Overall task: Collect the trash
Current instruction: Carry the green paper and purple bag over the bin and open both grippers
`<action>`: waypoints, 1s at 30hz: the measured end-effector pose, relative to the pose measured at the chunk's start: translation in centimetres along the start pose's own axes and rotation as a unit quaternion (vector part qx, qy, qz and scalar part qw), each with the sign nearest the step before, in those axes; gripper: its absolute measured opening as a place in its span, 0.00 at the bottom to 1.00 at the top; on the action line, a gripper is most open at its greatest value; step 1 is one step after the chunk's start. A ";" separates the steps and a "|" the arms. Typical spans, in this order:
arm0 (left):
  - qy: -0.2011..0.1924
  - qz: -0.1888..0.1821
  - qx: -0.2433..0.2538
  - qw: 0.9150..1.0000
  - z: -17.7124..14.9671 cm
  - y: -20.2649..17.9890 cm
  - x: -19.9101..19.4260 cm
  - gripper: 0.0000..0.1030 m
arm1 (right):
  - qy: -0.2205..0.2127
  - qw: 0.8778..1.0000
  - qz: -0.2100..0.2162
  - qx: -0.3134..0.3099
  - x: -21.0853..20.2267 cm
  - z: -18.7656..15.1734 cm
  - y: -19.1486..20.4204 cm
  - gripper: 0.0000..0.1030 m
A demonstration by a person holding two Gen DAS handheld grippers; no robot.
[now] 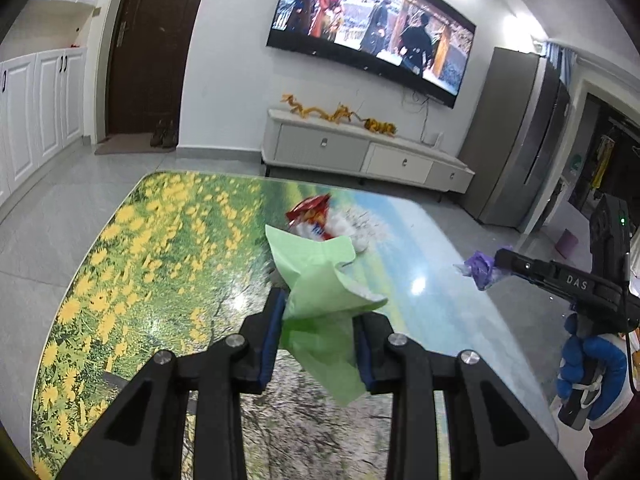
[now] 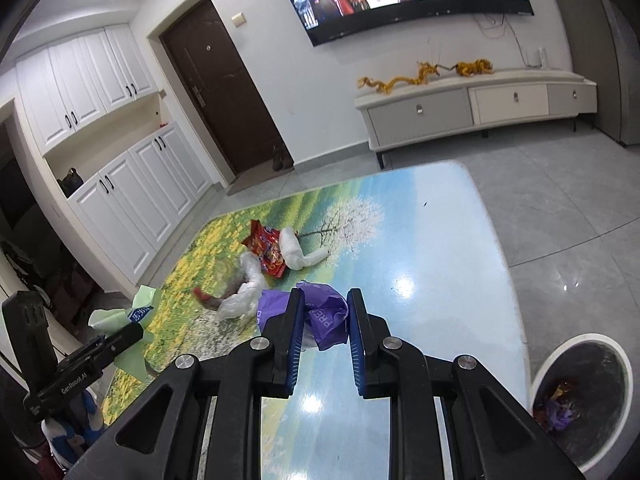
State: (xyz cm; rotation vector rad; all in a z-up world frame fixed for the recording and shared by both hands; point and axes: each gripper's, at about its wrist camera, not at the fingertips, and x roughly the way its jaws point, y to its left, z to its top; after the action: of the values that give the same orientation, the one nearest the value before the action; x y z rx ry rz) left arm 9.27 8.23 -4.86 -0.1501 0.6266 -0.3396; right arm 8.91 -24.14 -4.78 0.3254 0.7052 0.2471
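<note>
Left gripper (image 1: 318,330) clamped on green wrapper (image 1: 320,304) above table (image 2: 440,248), right gripper (image 2: 323,328) pinching purple wrapper (image 2: 324,312), red packet (image 2: 267,251) and white bags (image 2: 298,254) on table (mid-left), bin (image 2: 622,364) beside table holding scraps

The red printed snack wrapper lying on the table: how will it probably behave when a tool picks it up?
The red printed snack wrapper looks crumpled and thin, so it is probably light and floppy. Its glossy film may slip between pads. It touches the white plastic bag, which might drag along.

"DAS" on right gripper (image 1: 496,266), "GenRobot.AI" on left gripper (image 2: 134,330)
</note>
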 end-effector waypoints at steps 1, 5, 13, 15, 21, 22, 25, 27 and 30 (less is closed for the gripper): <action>-0.004 -0.004 0.003 1.000 0.1 -0.3 -0.4 0.30 | -0.004 1.000 0.000 -0.001 -0.6 0.0 0.0 0.20; -0.020 -0.019 0.014 1.000 0.6 -2.0 -1.9 0.30 | -0.029 1.000 -0.003 -0.007 -3.6 0.0 0.4 0.20; -0.036 -0.048 0.048 0.997 1.4 -6.1 -4.0 0.30 | -0.063 0.998 -0.006 -0.007 -7.9 -0.6 -0.1 0.20; -0.038 -0.055 0.058 0.996 1.6 -7.2 -4.1 0.30 | -0.071 0.997 -0.009 -0.002 -8.8 -0.8 -0.5 0.20; -0.033 -0.083 0.090 0.992 2.2 -11.0 -3.7 0.30 | -0.093 0.995 -0.027 0.015 -11.6 -1.4 -2.8 0.20; -0.030 -0.089 0.097 0.991 2.2 -11.9 -3.3 0.30 | -0.097 0.995 -0.032 0.020 -12.1 -1.5 -3.4 0.20; -0.019 -0.102 0.113 0.988 2.1 -14.0 -2.4 0.30 | -0.104 0.993 -0.047 0.032 -13.1 -1.8 -5.2 0.20; -0.008 -0.112 0.124 0.986 2.1 -15.6 -1.4 0.30 | -0.107 0.992 -0.054 0.043 -13.5 -2.0 -6.7 0.20; 0.013 -0.128 0.143 0.981 1.8 -18.1 0.5 0.30 | -0.109 0.990 -0.070 0.061 -14.0 -2.6 -9.0 0.20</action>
State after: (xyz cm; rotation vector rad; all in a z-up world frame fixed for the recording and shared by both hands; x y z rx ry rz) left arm 5.90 -8.81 0.69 0.0501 0.5792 -0.6762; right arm -2.09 -36.49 -1.69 0.4108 0.5247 0.0326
